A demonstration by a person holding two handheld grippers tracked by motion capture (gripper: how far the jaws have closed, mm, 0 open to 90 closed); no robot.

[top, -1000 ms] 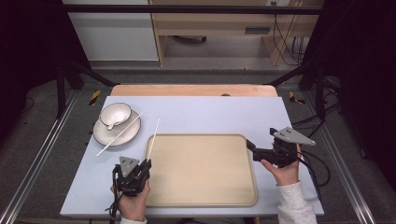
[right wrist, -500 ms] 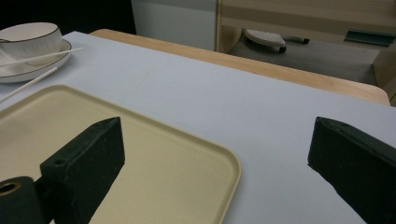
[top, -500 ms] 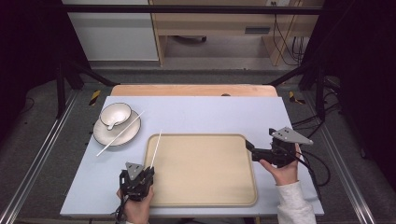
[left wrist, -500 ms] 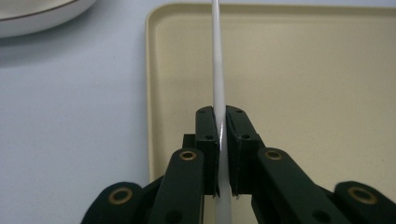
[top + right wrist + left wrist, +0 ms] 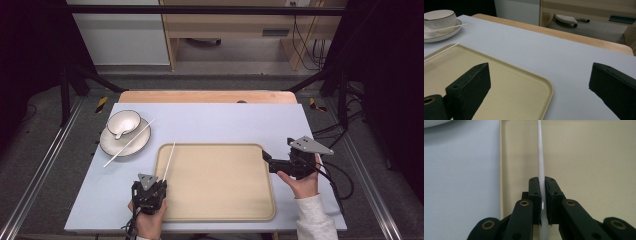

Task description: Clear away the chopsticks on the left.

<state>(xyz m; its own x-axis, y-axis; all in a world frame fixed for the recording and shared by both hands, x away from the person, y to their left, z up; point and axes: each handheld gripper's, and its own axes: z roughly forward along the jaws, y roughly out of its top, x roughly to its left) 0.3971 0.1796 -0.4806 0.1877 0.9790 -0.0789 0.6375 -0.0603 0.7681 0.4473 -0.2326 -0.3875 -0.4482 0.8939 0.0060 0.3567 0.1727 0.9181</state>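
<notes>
My left gripper [image 5: 161, 183] is shut on the near end of a thin white chopstick [image 5: 169, 159]. In the left gripper view the chopstick [image 5: 540, 150] runs straight ahead from between the jaws [image 5: 542, 182], over the left part of the beige tray [image 5: 589, 157], just inside its rim. A second white chopstick [image 5: 129, 142] lies across the plate [image 5: 111, 146] that carries a white bowl [image 5: 124, 121]. At the tray's right edge my right gripper [image 5: 266, 157] stands open and holds nothing; its jaws [image 5: 539, 72] frame the tray's corner [image 5: 506, 82].
The tray [image 5: 220, 200] lies on a pale blue table cover [image 5: 225, 122], with a wooden table edge [image 5: 205, 96] behind it. Plate [image 5: 439, 36] and bowl [image 5: 439, 16] stand at the far left. Metal frame rails run along both sides.
My left gripper has carried the chopstick to the right and a little nearer the person, so it now lies over the tray's left edge. The right gripper has hardly moved.
</notes>
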